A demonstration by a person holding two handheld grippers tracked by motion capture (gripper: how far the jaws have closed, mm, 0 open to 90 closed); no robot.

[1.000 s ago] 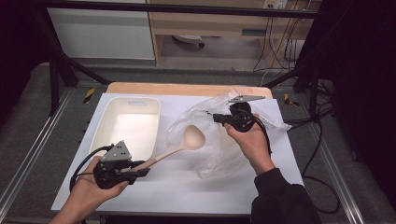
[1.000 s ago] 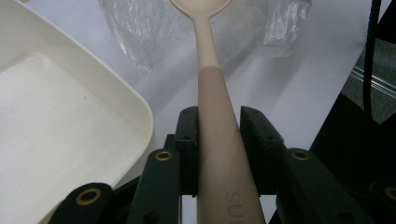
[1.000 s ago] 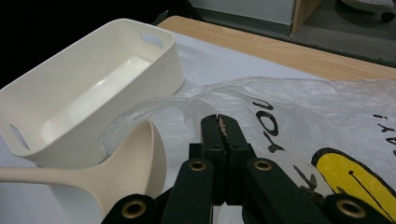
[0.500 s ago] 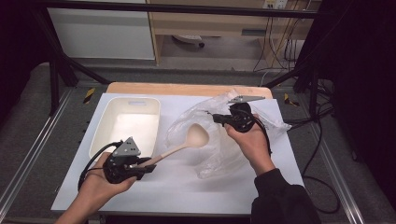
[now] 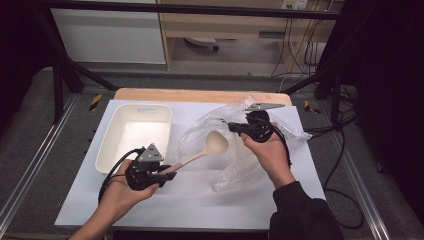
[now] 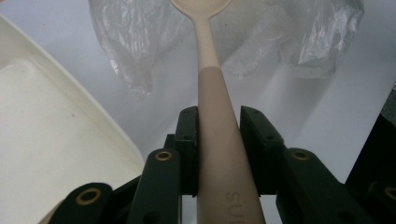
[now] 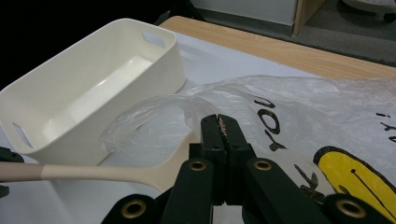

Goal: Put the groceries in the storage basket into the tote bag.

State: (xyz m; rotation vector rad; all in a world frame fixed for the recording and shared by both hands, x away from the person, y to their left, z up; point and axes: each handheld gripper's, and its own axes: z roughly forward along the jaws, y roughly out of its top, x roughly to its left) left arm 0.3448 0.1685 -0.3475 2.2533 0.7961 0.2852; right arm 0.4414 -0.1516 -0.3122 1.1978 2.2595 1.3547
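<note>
A beige spoon (image 5: 215, 142) with a darker handle is clamped in my left gripper (image 5: 167, 175), which is shut on that handle (image 6: 212, 107) near its end. The spoon points up and right, its bowl at the mouth of a clear plastic bag (image 5: 235, 160) printed with black letters and a yellow shape (image 7: 303, 107). My right gripper (image 5: 232, 126) holds the bag's upper edge lifted; its jaws are pressed together (image 7: 220, 123) on the thin film. The spoon's bowl and neck (image 7: 93, 173) lie just below and left of the right gripper's tips.
A white rectangular tray (image 5: 141, 106) stands at the left of the white sheet, beside my left hand, seen close as the tray (image 6: 46, 140) and tray (image 7: 93, 70). A wooden table edge (image 5: 200, 94) runs behind. Cables (image 5: 340, 150) trail off the right side.
My left hand has carried the spoon to the right, bringing its bowl closer to the bag's opening. The right hand and the bag have stayed put.
</note>
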